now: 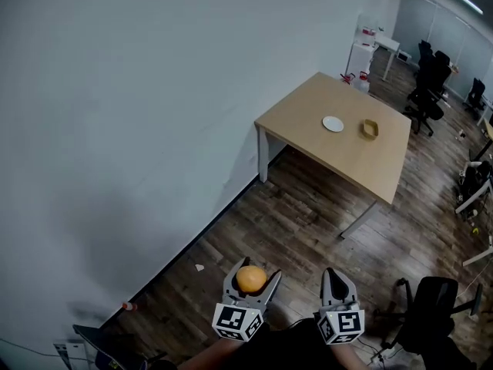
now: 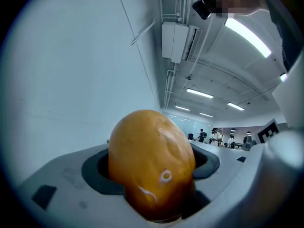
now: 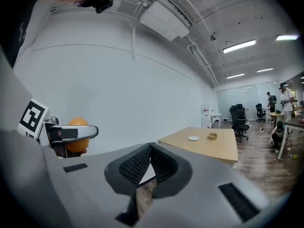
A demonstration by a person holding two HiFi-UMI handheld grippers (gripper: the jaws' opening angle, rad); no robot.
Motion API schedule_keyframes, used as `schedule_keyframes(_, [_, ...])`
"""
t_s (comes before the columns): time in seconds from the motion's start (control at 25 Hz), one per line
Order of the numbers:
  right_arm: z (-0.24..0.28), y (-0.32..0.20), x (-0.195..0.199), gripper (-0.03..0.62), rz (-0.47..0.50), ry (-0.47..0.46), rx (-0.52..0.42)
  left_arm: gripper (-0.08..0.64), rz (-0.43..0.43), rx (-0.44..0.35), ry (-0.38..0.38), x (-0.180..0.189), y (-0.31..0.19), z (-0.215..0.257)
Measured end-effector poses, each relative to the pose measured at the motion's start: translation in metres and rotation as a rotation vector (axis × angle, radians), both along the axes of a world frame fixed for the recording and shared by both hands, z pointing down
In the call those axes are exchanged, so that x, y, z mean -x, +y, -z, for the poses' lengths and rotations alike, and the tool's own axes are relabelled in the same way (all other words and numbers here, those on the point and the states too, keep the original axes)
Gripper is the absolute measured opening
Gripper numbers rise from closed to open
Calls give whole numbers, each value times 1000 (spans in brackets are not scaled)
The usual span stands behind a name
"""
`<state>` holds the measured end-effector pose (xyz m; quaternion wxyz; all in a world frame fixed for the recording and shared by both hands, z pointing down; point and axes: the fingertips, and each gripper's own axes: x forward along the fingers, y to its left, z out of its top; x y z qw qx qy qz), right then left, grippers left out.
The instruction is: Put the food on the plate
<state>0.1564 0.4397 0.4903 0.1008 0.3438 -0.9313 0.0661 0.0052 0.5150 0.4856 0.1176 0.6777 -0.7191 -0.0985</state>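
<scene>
The round orange-yellow fruit [image 1: 251, 278] sits between the two jaws of the left hand-held gripper [image 1: 253, 271], which is clamped on it from both sides with the jaws standing wide. In the left gripper view the fruit fills the space between the dark pads, and two small white marks are visible on its skin. The fruit is in the air above the wooden floor [image 1: 308, 222], at the bottom of the head view.

The right hand-held gripper [image 1: 337, 280] is just beside it, at 3 o'clock. Its jaws are pressed together and nothing is between them.

The white plate [image 1: 333, 123] lies on the light wooden table [image 1: 308, 114], well apart from both grippers, at about 1 o'clock from the fruit. A small yellowish dish [image 1: 370, 129] stands near the plate, at its 3 o'clock. The table stands with one side close to the white wall [image 1: 115, 129]. A black office chair [image 1: 431, 314] is at 3 o'clock from the right hand-held gripper.
</scene>
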Motion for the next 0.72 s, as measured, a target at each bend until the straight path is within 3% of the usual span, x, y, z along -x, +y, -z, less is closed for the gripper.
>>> schedule_keyframes(0.24, [-12,-1,3,60,-21,48,2,333,17,4,3,22,2,-7])
schedule_keyframes(0.4, [-13,-14,6,60,-39,19,6,333,19,-8,23,25,-1,-11])
schedule_keyframes(0.72, [-24,-51,37,60,16,-9,9,333,67,20,-22,64,-31,-15])
